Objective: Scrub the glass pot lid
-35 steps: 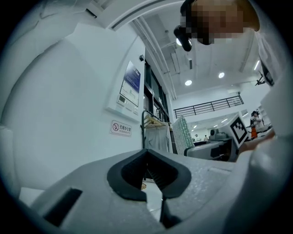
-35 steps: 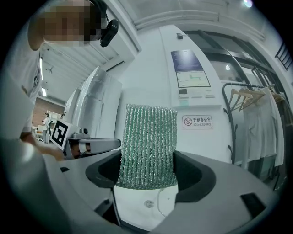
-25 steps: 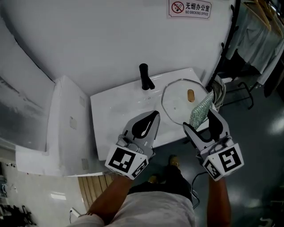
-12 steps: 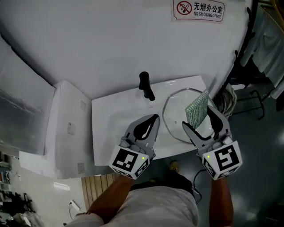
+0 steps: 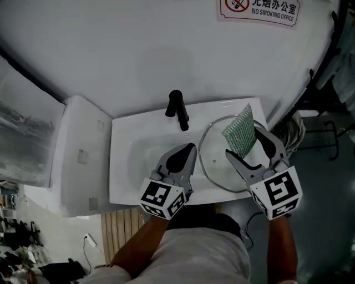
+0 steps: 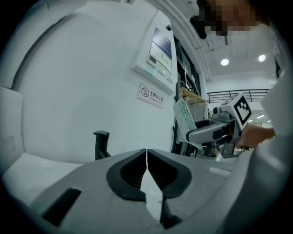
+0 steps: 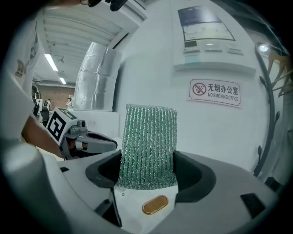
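Note:
The glass pot lid (image 5: 215, 162) lies flat on the right side of the white sink (image 5: 133, 161). Its gold knob (image 7: 154, 204) shows right under my right gripper's jaws. My right gripper (image 5: 243, 141) hangs over the lid, shut on a green scrub pad (image 5: 239, 136) that stands upright between the jaws (image 7: 147, 146). My left gripper (image 5: 191, 148) is shut with nothing in it, over the basin just left of the lid; its jaws meet in a thin line (image 6: 146, 151). In the head view the pad and the right gripper hide the knob.
A black faucet (image 5: 178, 110) stands at the back of the sink, also in the left gripper view (image 6: 101, 144). A white box-like unit (image 5: 77, 161) adjoins the sink on the left. A no-smoking sign (image 5: 260, 6) hangs on the wall, and a dark rack (image 5: 324, 66) stands at the right.
Both grippers have moved forward and down over the sink. The right one has carried the green pad from the lid's right edge over its middle, covering the knob.

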Tool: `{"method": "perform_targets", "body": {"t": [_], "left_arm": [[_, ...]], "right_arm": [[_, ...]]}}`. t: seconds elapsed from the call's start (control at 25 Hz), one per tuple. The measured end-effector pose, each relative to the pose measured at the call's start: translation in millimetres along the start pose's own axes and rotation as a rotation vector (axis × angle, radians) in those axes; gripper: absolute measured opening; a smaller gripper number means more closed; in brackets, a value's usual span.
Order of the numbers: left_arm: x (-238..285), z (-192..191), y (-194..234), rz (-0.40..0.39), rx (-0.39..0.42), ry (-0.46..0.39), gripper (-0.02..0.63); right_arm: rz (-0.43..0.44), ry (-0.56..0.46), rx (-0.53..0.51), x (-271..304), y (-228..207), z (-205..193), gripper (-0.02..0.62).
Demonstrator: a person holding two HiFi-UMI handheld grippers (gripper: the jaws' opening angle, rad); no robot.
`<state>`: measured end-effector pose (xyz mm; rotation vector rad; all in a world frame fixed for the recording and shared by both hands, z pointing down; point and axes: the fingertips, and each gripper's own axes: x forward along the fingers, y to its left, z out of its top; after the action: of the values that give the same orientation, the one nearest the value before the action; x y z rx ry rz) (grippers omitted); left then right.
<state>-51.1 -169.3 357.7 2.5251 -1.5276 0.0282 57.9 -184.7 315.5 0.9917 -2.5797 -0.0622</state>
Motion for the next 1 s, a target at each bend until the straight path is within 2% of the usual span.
{"method": "perform_targets", "body": {"t": [0.24, 0.44, 0.6, 1.0], "left_arm": [[14.3, -22.9, 15.9, 0.004, -0.074, 0.068, 0.018], [22.4, -44.8, 26.3, -0.002, -0.151, 0.142, 0.025], [27.3, -65.7, 29.4, -0.019, -0.22, 0.207, 0.109], [31.9, -118.3, 26.1, -0.066, -0.328, 0.379, 0.218]], "right_arm": [[0.033, 0.126, -0.047, 25.0, -5.1, -11.2, 0.347], [0.071, 0.306, -0.168, 46.7, -0.6, -24.3, 0.347], [0.131, 0.459, -0.267, 61.5, 5.2, -36.3, 0.347], [0.287, 0.815, -0.5, 87.6, 19.9, -78.6, 0.347]]}}
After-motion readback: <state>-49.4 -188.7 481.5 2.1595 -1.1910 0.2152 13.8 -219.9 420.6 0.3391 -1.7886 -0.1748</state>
